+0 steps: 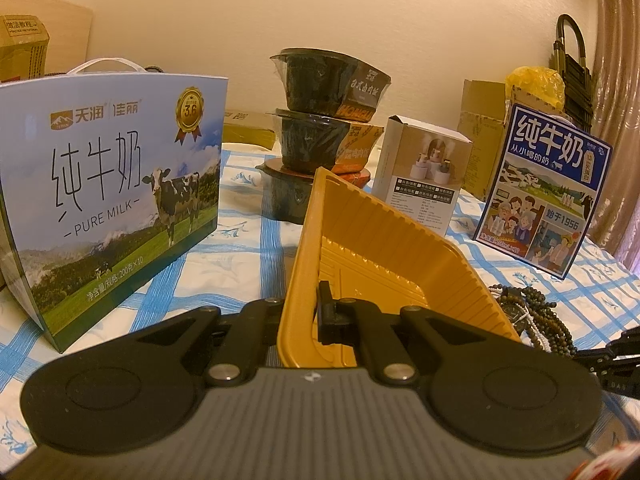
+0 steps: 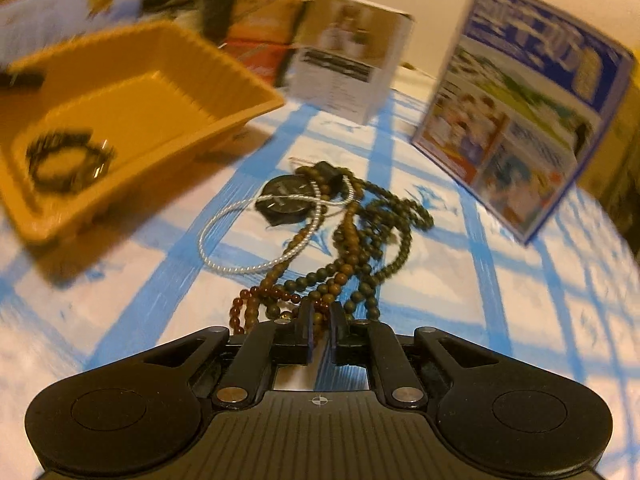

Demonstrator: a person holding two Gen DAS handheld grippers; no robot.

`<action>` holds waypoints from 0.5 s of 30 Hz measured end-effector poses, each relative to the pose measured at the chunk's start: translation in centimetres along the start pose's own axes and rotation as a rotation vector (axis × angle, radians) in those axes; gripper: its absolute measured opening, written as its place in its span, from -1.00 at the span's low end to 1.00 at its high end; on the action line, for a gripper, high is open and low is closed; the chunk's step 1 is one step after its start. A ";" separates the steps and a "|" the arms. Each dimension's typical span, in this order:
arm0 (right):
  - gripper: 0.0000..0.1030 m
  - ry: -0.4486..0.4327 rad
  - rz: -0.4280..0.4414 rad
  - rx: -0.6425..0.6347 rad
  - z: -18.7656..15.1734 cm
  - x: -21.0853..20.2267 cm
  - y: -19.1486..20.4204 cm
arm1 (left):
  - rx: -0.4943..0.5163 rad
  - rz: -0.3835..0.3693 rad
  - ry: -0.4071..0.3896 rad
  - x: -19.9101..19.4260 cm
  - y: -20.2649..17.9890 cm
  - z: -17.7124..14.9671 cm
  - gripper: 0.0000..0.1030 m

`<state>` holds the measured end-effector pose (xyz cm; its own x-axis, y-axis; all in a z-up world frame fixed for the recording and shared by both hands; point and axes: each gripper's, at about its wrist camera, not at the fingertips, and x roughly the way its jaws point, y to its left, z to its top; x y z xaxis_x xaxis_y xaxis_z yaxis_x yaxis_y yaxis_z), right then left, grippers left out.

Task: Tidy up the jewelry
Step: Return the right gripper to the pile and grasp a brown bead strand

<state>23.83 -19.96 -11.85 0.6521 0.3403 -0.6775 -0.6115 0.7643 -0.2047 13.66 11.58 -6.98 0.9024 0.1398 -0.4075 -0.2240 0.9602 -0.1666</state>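
Right wrist view: my right tongs [image 2: 320, 320] nip brown wooden bead strand [image 2: 340, 264] from tangled heap on checked bench [image 2: 500, 280]. Left tongs [image 1: 306, 316] clamp tilted orange plastic tray [image 1: 384, 232] rim. One dark bracelet [image 2: 66, 160] inside tray; most jewelry unsorted.

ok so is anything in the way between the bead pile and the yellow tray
Nothing visible. The bead pile lies on the checked cloth right of the yellow tray, with only bare cloth between. The right tongs are nearly shut at the pile's near strands; the left tongs hold the tray tilted.
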 end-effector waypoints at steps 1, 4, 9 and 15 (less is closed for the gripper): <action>-0.82 0.005 -0.003 -0.037 0.1 0.2 0.1 | 0.000 0.000 0.000 0.0 0.0 0.0 -0.90; -0.71 0.022 0.000 -0.101 0.4 0.6 0.1 | 0.000 0.000 -0.001 0.0 0.0 0.0 -0.90; -0.57 0.031 0.025 -0.135 0.9 1.1 -0.5 | 0.000 0.001 0.001 0.0 0.0 0.0 -0.90; -0.81 0.036 0.078 -0.088 1.0 1.0 -1.1 | 0.002 -0.001 -0.001 0.1 0.0 0.1 -0.90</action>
<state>25.57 -19.89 -11.57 0.5859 0.3755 -0.7181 -0.6976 0.6847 -0.2112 13.75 11.56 -6.92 0.9030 0.1387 -0.4067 -0.2222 0.9608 -0.1657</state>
